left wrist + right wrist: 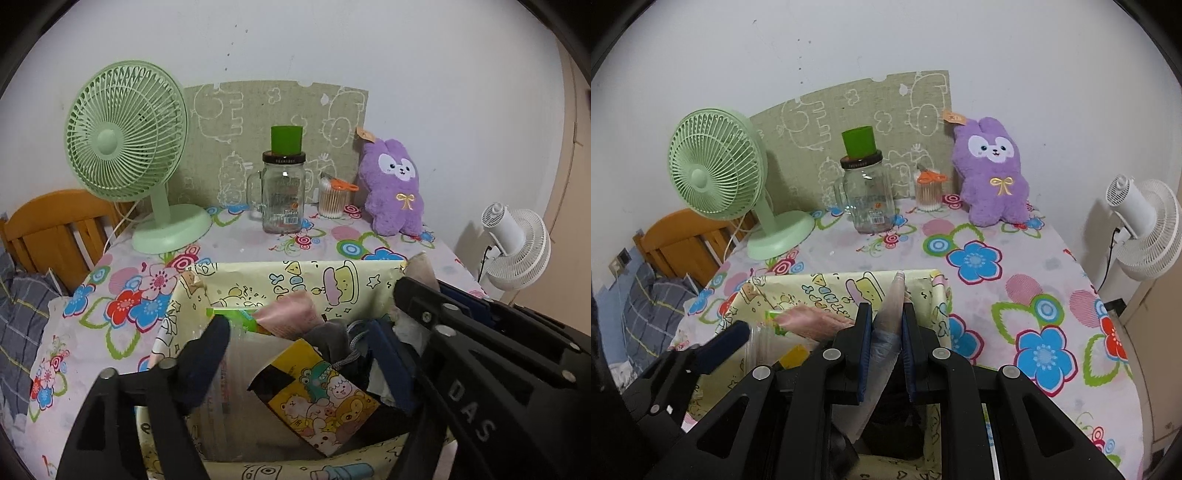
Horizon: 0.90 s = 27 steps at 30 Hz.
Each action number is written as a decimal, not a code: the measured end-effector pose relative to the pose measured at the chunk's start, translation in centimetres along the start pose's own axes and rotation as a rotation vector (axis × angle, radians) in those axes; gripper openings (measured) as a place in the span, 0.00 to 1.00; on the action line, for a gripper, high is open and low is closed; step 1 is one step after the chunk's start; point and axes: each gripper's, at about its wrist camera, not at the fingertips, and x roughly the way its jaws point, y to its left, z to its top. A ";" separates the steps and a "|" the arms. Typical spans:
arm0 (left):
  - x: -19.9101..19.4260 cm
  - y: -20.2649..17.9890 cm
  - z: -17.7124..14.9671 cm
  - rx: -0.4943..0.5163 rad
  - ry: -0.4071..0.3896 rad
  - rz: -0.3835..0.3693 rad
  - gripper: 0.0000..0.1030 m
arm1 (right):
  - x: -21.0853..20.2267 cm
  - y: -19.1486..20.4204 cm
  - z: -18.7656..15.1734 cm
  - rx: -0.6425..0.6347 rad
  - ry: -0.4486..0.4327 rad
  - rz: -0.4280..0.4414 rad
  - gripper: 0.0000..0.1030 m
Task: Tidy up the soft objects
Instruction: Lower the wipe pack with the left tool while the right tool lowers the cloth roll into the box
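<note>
- right gripper (884, 325): jaws clamped on a pale, translucent soft piece (892, 314), maybe a plastic-wrapped item, hard to tell; it sticks up between the blue pads, over the far right corner of the storage box (846, 282).
- left gripper (306, 321): jaws spread wide, nothing pinched; it hangs over the box opening, one finger (207, 350) at the left of the opening, the other by the right wall.
- box interior: pink soft roll (291, 314) lying near the back wall, grey cloth (332, 339) beside it, a cartoon-print packet (325, 402) in the middle, green-edged pack (236, 317) at left.
- step in hand, as I judge it: dropping the held piece into the box; left side looks done with its item.
- next move calls for lowering the right gripper past the rim, then opening the jaws so the piece falls inside, not over the wall.
- still out on the flowered tablecloth (1015, 280): purple plush bunny (993, 173) leaning at the wall, well apart from the box; likely next soft thing.
- other: green fan (125, 133), glass jar (282, 195).
</note>
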 end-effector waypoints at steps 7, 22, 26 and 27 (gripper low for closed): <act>-0.3 0.7 -0.2 0.007 -0.011 0.066 0.87 | 0.7 0.9 0.1 -0.012 -0.014 0.021 0.17; 1.1 2.6 -0.6 -0.029 0.049 0.077 0.87 | 2.9 3.0 0.4 -0.099 0.004 0.020 0.18; 1.3 2.4 -0.7 -0.020 0.047 0.089 0.87 | 3.7 2.9 0.3 -0.114 0.030 0.006 0.40; 1.3 2.4 -0.8 -0.016 0.045 0.093 0.87 | 3.8 2.8 0.3 -0.116 0.037 -0.006 0.59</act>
